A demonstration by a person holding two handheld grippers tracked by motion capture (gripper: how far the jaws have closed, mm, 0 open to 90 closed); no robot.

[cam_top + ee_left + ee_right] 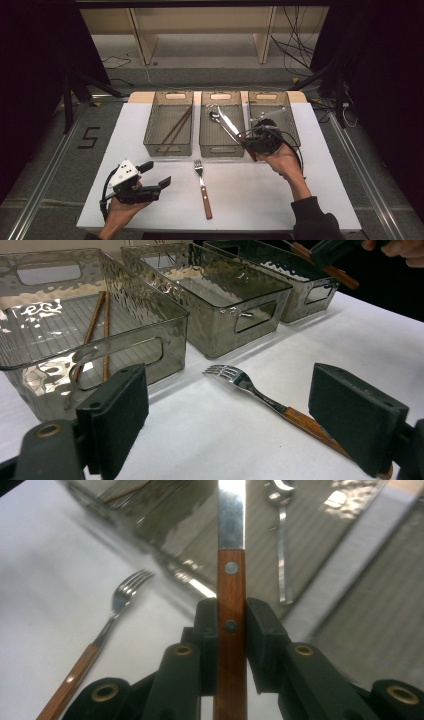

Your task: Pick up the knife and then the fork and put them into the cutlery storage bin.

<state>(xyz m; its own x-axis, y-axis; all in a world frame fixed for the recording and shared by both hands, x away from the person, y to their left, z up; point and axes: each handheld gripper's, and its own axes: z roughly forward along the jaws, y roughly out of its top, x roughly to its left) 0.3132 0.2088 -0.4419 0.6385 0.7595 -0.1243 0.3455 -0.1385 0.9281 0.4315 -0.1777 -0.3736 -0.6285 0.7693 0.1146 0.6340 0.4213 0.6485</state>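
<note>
Gripping knife (231,580), right tongs (232,625) above middle bin (206,131) rim.

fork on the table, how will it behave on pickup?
The fork looks rigid: steel tines and neck, riveted wooden handle, so it probably won't flex. It lies flat on the white table, so it is unlikely to roll but gives the fingers little edge. The polished neck may slip; the wooden handle seems the surer grip.

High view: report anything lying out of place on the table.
The wooden-handled steel fork lies loose on the white table, outside the three smoky plastic bins. The wooden chopsticks and steel spoon already sit inside bins. Nothing looks spilled or damaged.
</note>
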